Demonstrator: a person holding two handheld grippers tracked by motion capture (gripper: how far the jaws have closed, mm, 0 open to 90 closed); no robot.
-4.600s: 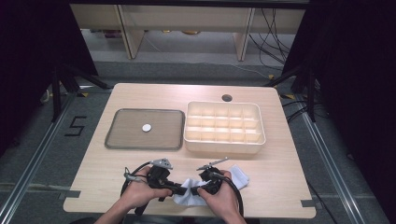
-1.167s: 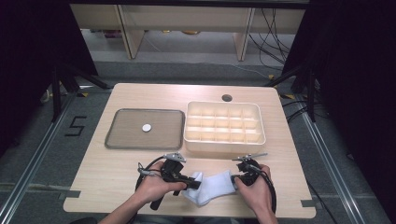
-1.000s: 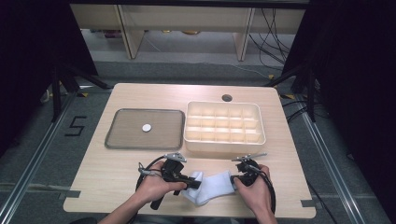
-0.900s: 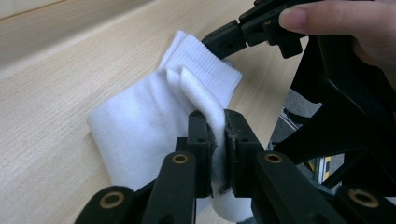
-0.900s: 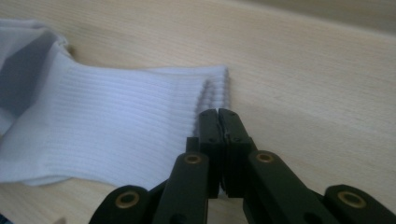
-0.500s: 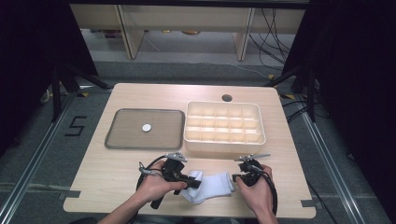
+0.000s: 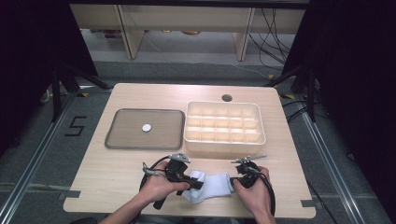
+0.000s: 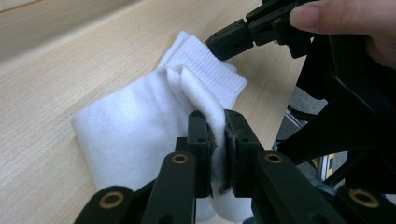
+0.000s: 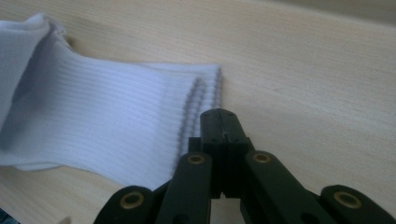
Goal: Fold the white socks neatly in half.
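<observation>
Jaws of the left gripper (image 8: 215, 140) are pinching a raised fold of the soft white ribbed sock (image 8: 154, 126), in the lower middle of the left gripper view. Jaws of the right gripper (image 9: 223, 122) are pressing together with nothing visible between them, just beside the sock's ribbed cuff (image 9: 198, 107).

In the high view the sock is lying at the bottom centre of the frame, on the light wooden table (image 7: 116, 179), between both grippers. The cream plastic divided box (image 7: 224, 127) is sitting above it, and the flat grey tray (image 7: 126, 133) with a small white disc (image 7: 146, 127) is at the left.

I think the step is folding or straightening the sock. To do it well, the right gripper should open, take the cuff edge through both layers, and pull gently while the left one is holding firmly.
</observation>
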